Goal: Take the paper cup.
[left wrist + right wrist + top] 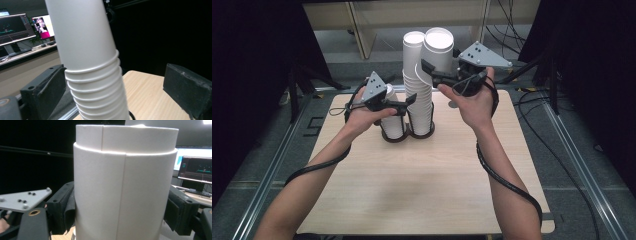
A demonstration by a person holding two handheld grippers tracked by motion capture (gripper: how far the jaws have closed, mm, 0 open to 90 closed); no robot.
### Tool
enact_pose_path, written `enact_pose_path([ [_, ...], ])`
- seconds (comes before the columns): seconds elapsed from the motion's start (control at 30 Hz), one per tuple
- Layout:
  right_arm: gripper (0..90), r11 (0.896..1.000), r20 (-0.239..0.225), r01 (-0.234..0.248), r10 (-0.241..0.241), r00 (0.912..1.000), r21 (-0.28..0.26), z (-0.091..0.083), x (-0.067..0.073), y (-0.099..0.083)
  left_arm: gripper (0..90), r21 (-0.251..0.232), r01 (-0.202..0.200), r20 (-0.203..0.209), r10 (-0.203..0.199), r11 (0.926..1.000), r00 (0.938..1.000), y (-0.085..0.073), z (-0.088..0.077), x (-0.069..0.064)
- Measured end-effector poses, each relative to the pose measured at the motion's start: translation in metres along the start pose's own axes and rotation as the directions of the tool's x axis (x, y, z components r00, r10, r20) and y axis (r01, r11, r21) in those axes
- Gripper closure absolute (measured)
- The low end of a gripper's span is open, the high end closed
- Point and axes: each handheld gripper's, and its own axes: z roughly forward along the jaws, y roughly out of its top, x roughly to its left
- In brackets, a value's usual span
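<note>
Toward the far edge of the tabletop [422,175], near its middle, two black ring holders stand side by side: the right one carries a tall stack of white paper cups [418,87], the left one a short stack [392,120]. The right hand-held gripper [432,70] has its jaws closed against a paper cup [438,50] held up beside the top of the tall stack; in the right gripper view both pads press its wall. The left hand-held gripper [404,102] stands wide around the tall stack's lower part, its pads apart from the nested rims in the left gripper view. These cups look light, thin-walled and easily crushed, and nested ones tend to stick, so a gentle grip on the sidewall below the rolled rim seems best.
</note>
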Motion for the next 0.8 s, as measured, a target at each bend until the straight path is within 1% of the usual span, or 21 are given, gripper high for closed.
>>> enact_pose_path([
  [0.03, 22.2, 1.0, -0.002, 0.004, -0.004, 1.0, -0.003, -0.001, 0.0, -0.001, 4.3, -0.008, -0.003, 0.011, 0.004, 1.0, 0.9999, 0.0, -0.002, -0.002],
  [0.07, 22.2, 1.0, -0.006, -0.006, 0.006, 1.0, 0.003, -0.002, 0.002, -0.003, 4.2, -0.008, -0.003, 0.011, 0.004, 1.0, 0.9999, 0.0, -0.002, -0.002],
  [0.1, 22.2, 1.0, -0.008, -0.006, 0.006, 1.0, 0.007, -0.003, 0.003, -0.005, 4.2, -0.013, -0.007, 0.022, 0.007, 0.9999, 0.9997, 0.001, -0.007, -0.005],
  [0.13, 22.2, 1.0, -0.003, -0.006, 0.006, 1.0, 0.009, -0.003, 0.004, -0.006, 4.1, -0.009, -0.003, 0.022, 0.003, 1.0, 0.9997, 0.0, -0.011, -0.007],
  [0.23, 22.2, 1.0, -0.013, -0.007, 0.008, 0.9999, 0.021, -0.005, 0.007, -0.012, 4.0, -0.013, -0.003, 0.03, 0.003, 0.9999, 0.9995, 0.001, -0.018, -0.012],
  [0.27, 22.2, 1.0, -0.013, -0.007, 0.008, 0.9999, 0.021, -0.005, 0.007, -0.012, 4.0, -0.013, -0.003, 0.03, 0.003, 0.9999, 0.9995, 0.001, -0.018, -0.012],
  [0.3, 22.3, 1.0, -0.013, 0.002, -0.002, 0.9999, 0.027, -0.006, 0.007, -0.017, 4.0, -0.017, -0.003, 0.036, 0.004, 0.9999, 0.9994, 0.0, -0.02, -0.014],
  [0.33, 22.3, 1.0, -0.013, 0.002, -0.002, 0.9999, 0.027, -0.006, 0.007, -0.017, 4.0, -0.015, -0.004, 0.038, 0.005, 0.9999, 0.9993, 0.0, -0.023, -0.015],
  [0.4, 22.3, 0.999, -0.024, -0.023, 0.024, 0.9994, 0.043, -0.009, 0.01, -0.025, 4.0, -0.011, -0.01, 0.05, 0.01, 0.9999, 0.9987, -0.002, -0.028, -0.019],
  [0.47, 22.3, 0.999, -0.026, -0.012, 0.014, 0.9996, 0.05, -0.01, 0.011, -0.03, 3.9, -0.004, -0.007, 0.058, 0.007, 1.0, 0.9983, -0.006, -0.033, -0.023],
  [0.5, 22.3, 0.999, -0.026, -0.012, 0.014, 0.9996, 0.05, -0.01, 0.011, -0.03, 3.9, -0.004, -0.007, 0.058, 0.007, 1.0, 0.9983, -0.006, -0.033, -0.023],
  [0.57, 22.3, 0.998, -0.032, -0.032, 0.034, 0.9989, 0.062, -0.012, 0.014, -0.037, 3.9, 0.002, -0.008, 0.064, 0.007, 1.0, 0.9979, -0.009, -0.037, -0.026],
  [0.6, 22.3, 0.998, -0.032, -0.032, 0.034, 0.9989, 0.062, -0.012, 0.014, -0.037, 3.9, 0.004, -0.005, 0.066, 0.005, 1.0, 0.9978, -0.011, -0.039, -0.028],
  [0.63, 22.4, 0.997, -0.038, -0.033, 0.036, 0.9986, 0.069, -0.013, 0.016, -0.041, 3.9, 0.009, -0.006, 0.069, 0.005, 0.9999, 0.9976, -0.013, -0.043, -0.03],
  [0.67, 22.4, 0.998, -0.035, -0.02, 0.022, 0.9991, 0.068, -0.014, 0.016, -0.043, 3.9, 0.009, -0.006, 0.069, 0.005, 0.9999, 0.9976, -0.013, -0.043, -0.03],
  [0.7, 22.4, 0.998, -0.035, -0.02, 0.022, 0.9991, 0.068, -0.014, 0.016, -0.043, 3.9, 0.011, -0.003, 0.069, 0.002, 0.9999, 0.9976, -0.015, -0.045, -0.031],
  [0.73, 22.4, 0.997, -0.042, -0.03, 0.033, 0.9986, 0.075, -0.014, 0.019, -0.047, 3.9, 0.013, -0.004, 0.069, 0.003, 0.9999, 0.9976, -0.017, -0.048, -0.032],
  [0.8, 22.3, 0.996, -0.047, -0.028, 0.032, 0.9984, 0.079, -0.014, 0.02, -0.049, 4.0, 0.014, -0.002, 0.07, 0.001, 0.9999, 0.9976, -0.019, -0.049, -0.033],
])
